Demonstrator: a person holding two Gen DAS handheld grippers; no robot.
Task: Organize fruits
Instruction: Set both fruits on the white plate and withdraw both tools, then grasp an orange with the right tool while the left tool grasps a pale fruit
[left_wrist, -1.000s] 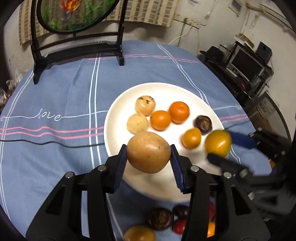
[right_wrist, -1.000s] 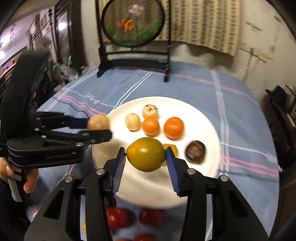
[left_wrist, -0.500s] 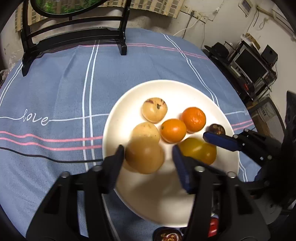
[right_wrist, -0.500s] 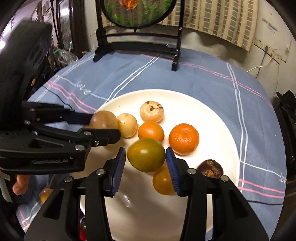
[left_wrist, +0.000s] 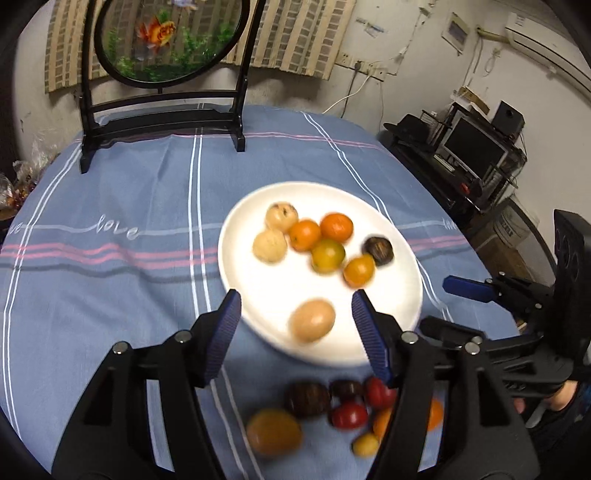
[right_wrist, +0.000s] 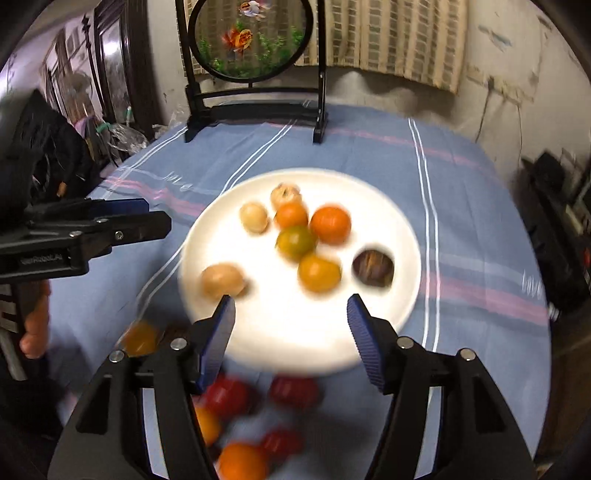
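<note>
Fruits are split between two places: eight lie on the white plate (left_wrist: 406, 258) ahead of both pairs of fingers, and a loose cluster waits on the blue-clothed desk (left_wrist: 110, 280) below and between them.

Starting at the left, the left gripper (left_wrist: 295, 314) is spread wide and holds nothing; a tan fruit (left_wrist: 312, 320) rests on the near part of the plate, in line with the gap between its fingers but apart from both. Beyond those fingers, two pale fruits (left_wrist: 275, 230) sit at the far left of the group, then two oranges (left_wrist: 320, 230), a green-yellow citrus (left_wrist: 328, 255), a small yellow-orange fruit (left_wrist: 358, 270) and a dark brown fruit (left_wrist: 377, 250) furthest right.

The right gripper (right_wrist: 291, 314) is likewise wide open and empty, hovering over the near rim of the plate, with the green-yellow citrus well ahead of its fingers.

Under the fingers, off the plate, lie the unsorted fruits (left_wrist: 332, 410): dark brown, red, orange and yellow ones, blurred, so an exact count is unsure. By my reading the job is somewhere near half done; the next picks should come from that near cluster.
</note>
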